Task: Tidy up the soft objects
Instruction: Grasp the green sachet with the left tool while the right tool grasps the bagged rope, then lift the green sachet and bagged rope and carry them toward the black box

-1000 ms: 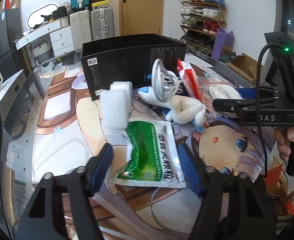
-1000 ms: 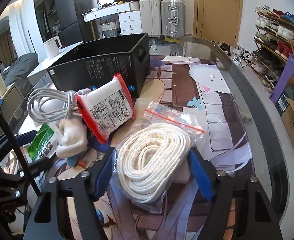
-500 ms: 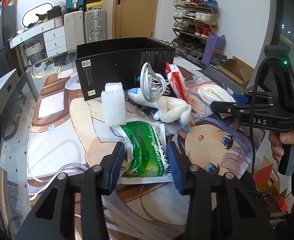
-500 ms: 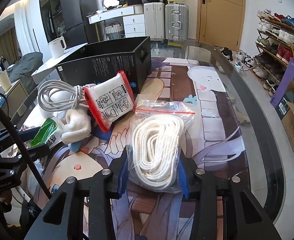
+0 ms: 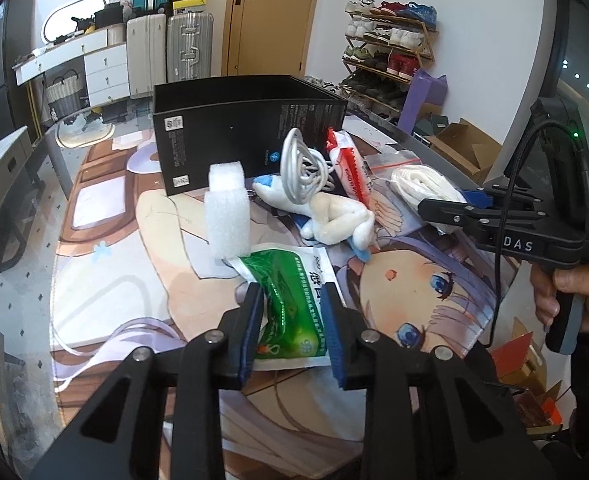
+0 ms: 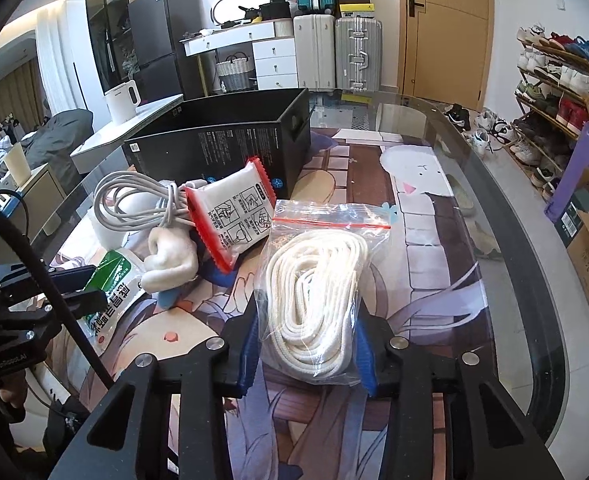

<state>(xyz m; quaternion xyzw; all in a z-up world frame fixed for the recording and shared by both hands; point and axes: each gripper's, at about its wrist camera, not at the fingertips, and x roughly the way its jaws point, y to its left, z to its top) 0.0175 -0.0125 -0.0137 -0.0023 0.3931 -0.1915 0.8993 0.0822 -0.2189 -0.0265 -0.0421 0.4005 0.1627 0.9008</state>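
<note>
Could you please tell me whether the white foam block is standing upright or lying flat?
Upright: the foam block stands on end on the mat, beside the green packet.

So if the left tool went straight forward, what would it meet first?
The left tool is already shut on the green packet. Beyond it, probably the white foam block, though depth is unclear.

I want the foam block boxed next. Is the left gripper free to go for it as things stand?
Probably not yet. The left gripper has its jaws closed on the green packet, so it is occupied. The foam block stands upright just beyond, with nothing else blocking it.
</note>
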